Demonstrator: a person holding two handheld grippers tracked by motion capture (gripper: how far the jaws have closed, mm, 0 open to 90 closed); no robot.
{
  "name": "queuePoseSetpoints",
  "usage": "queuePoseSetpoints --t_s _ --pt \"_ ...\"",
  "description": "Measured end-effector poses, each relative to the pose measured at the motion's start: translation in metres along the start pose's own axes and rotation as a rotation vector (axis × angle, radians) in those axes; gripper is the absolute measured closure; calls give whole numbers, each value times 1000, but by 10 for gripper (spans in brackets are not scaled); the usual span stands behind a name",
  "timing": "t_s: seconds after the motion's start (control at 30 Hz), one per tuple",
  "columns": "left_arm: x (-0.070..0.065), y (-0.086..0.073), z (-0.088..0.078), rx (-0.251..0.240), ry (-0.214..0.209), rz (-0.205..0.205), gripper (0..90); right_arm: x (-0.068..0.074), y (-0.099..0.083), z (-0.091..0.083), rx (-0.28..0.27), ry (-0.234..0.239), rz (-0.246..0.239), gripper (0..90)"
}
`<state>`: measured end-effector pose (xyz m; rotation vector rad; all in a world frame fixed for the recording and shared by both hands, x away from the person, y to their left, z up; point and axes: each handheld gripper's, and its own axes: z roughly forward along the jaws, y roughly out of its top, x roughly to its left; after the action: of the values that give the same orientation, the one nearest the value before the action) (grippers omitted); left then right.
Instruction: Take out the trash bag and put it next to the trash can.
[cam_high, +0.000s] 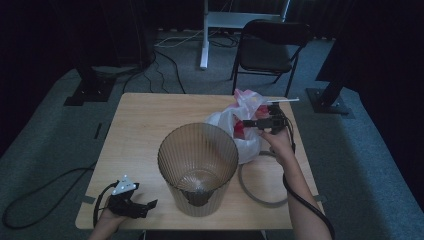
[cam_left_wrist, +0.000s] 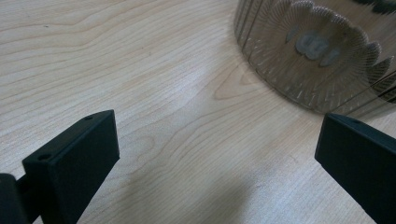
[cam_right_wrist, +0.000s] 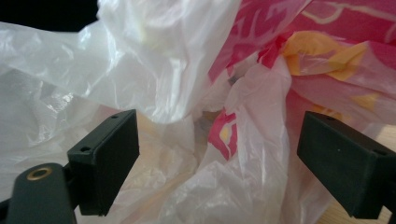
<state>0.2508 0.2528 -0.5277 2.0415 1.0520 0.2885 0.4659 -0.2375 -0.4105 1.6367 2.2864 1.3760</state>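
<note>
— High view: where is the bag? 
— The white-and-red plastic bag (cam_high: 243, 131) lies crumpled on the desk (cam_high: 140, 130), touching the far right side of the ribbed translucent bin (cam_high: 198, 167); a grey ring (cam_high: 260, 186) lies near it.
— And the grippers? 
— The right gripper (cam_high: 246, 123) points at the bag, fingers (cam_right_wrist: 103, 163) released, film between them ungrasped. The left gripper (cam_high: 149, 205) rests at the near edge, fingers (cam_left_wrist: 74, 168) spread over bare wood.

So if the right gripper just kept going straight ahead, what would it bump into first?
Most likely the plastic bag: the right gripper has its jaws open and pointed at the crumpled white-and-pink folds just ahead, though depth is hard to judge.
</note>
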Motion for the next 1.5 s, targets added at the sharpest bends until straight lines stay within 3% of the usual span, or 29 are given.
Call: queuePoseSetpoints --t_s 0.33,0.87,1.07,1.3,1.5 --pt "0 0 0 1 -1 -3 0 -9 -14 -18 -25 -3 4 124" --pt "0 0 1 6 -4 -1 0 -36 -43 -43 -95 2 73 124" --pt "0 0 1 11 -4 5 0 -41 -59 -55 -100 -31 72 124" --pt "-1 0 1 10 -6 3 0 -45 -74 -78 -162 -24 78 124" --pt "0 0 1 8 -6 2 0 -52 -89 -88 -158 -45 89 135"
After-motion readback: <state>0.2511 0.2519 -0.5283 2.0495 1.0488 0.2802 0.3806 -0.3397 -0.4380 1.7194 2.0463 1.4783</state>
